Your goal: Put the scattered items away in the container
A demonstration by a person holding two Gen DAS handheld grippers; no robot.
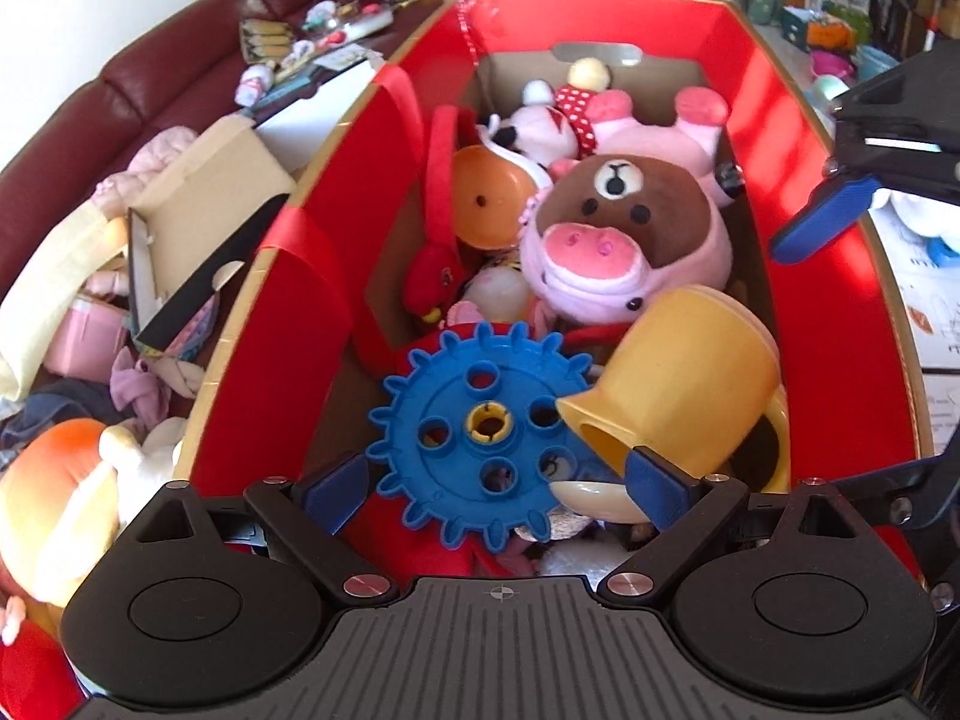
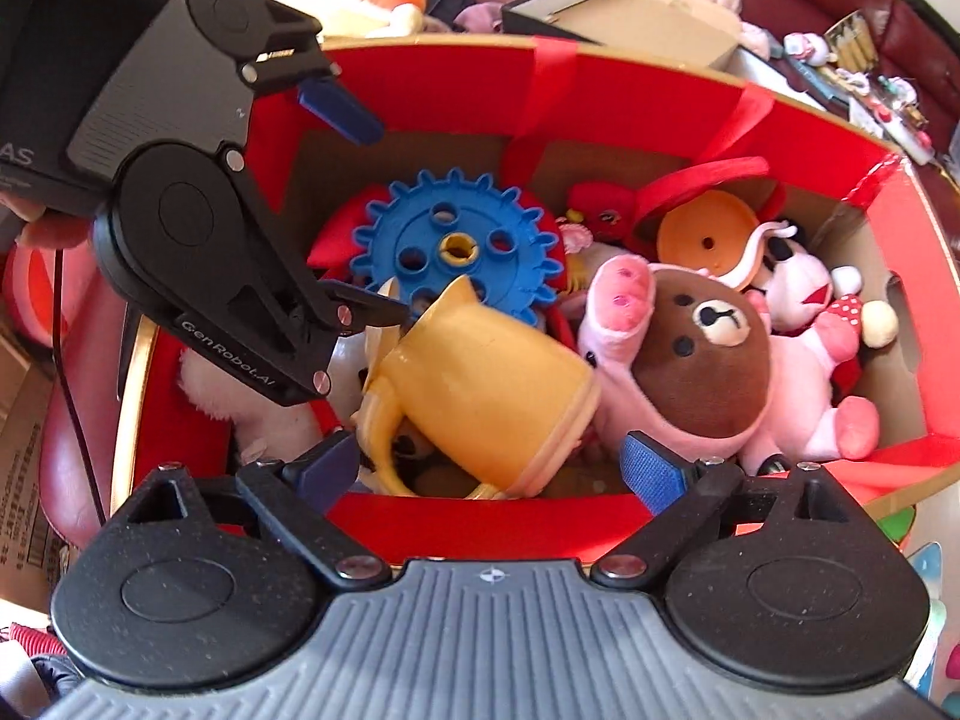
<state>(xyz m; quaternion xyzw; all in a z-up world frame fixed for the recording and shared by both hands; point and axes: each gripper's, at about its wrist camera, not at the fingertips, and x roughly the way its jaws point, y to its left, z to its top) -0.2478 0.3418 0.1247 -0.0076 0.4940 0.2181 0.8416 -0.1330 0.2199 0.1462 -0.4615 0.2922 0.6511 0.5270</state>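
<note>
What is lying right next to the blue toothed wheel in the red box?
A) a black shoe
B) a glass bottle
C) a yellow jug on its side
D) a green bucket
C: the yellow jug lies tipped over beside the blue wheel inside the red box.

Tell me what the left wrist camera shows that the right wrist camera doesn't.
Only the left wrist view shows the room beyond the box: a far floor with stacked goods, and a pale cushion on the sofa.

Only the right wrist view shows the left tool from outside, open above the box, and a white plush beneath it.

Both share the red box, blue gear, yellow jug, bear-faced pink plush, orange dome and maroon sofa. The right tool is also open, holding nothing.
</note>
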